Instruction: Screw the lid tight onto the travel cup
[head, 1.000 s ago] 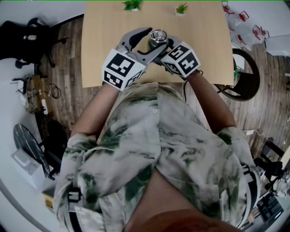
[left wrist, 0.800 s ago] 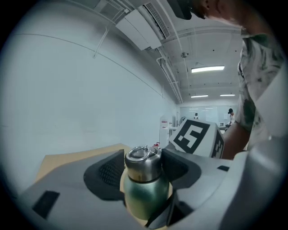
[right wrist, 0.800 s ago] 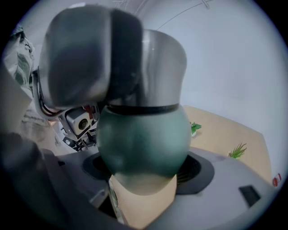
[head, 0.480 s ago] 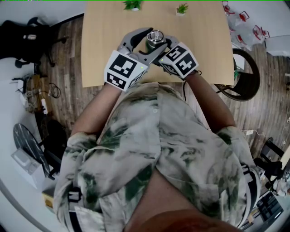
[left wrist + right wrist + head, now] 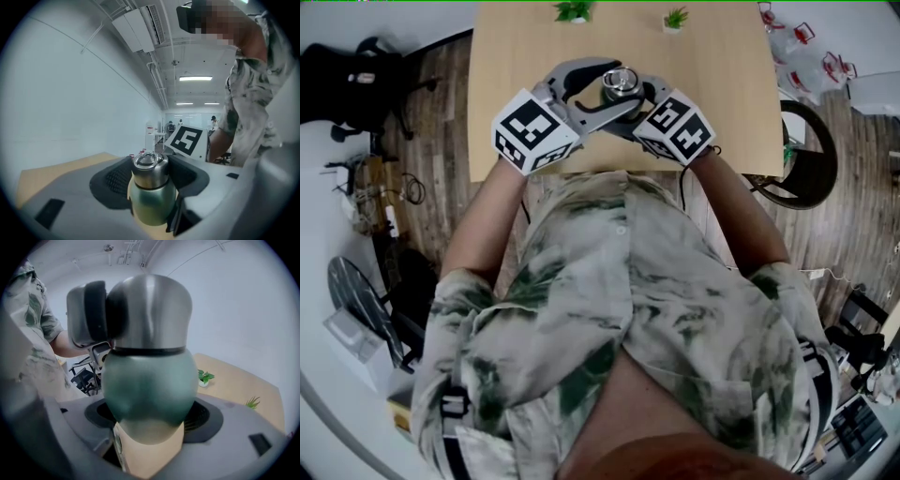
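A travel cup with a green body (image 5: 149, 390) and a steel lid (image 5: 149, 310) stands over the wooden table (image 5: 516, 84). My right gripper (image 5: 149, 420) is shut on the green body low down, which fills the right gripper view. My left gripper (image 5: 151, 176) is shut on the steel lid (image 5: 151, 168), one black pad (image 5: 115, 180) on each side of it. In the head view both grippers meet at the cup's lid (image 5: 619, 81), the left gripper (image 5: 615, 86) reaching in from the left and the right gripper (image 5: 630, 94) from the right. The cup's base is hidden.
Two small potted plants (image 5: 574, 11) (image 5: 676, 18) stand at the table's far edge. A round chair (image 5: 811, 155) is off the table's right side and a dark office chair (image 5: 356, 75) on the floor at left. The person's torso covers the near table edge.
The left gripper's marker cube has swung to the left and turned round the lid, while its jaws stayed on the lid. The right gripper and cup have barely moved.
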### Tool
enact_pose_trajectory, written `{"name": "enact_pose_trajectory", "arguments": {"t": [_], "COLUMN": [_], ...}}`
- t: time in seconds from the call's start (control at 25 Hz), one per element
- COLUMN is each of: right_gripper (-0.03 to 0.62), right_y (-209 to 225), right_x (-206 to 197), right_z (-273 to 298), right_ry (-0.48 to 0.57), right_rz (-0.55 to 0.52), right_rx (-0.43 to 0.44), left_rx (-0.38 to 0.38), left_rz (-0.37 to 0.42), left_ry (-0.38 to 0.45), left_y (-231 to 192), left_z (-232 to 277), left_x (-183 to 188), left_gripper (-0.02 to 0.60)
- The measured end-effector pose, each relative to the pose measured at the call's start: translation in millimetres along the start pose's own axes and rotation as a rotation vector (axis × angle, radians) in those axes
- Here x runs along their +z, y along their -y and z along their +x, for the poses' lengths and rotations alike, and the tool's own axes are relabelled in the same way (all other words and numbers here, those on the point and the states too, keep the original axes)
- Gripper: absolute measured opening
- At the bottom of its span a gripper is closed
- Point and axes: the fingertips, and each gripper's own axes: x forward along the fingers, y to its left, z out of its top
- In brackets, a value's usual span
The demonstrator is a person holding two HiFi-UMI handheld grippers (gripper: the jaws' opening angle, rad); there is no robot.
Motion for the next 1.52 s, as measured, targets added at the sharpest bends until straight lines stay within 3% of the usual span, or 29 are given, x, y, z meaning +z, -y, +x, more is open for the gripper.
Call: {"name": "enact_pose_trajectory", "arguments": {"t": [0.16,0.44,0.68,0.84,1.52], "right_gripper": [0.393,0.394,0.394,0.394,0.393], "right_y": [0,15,16,12,7], "right_x": [0,-1,1,1,4], "right_z": [-1,2,8,10,9], "right_ry": [0.003,-0.001,-0.007,-0.012,-0.015], "right_rz": [0.005,0.079,0.082,0.071,0.043], "right_rx": [0.008,-0.070,-0.080,-0.071,-0.058], "left_rx": [-0.022,0.223,0.315,0.303,0.091], "left_rz": [-0.007,-0.055,-0.079,-0.065,-0.008], "left_ry": [-0.004,-0.026,-0.031,-0.026,-0.041], "left_y": [0,-13,-17,-15,-10], "left_z": [-1,2,5,4,-5], "left_x": [2,-1,-6,-7,-6], "left_gripper": [0.256,0.270,0.270,0.266,0.250]}}
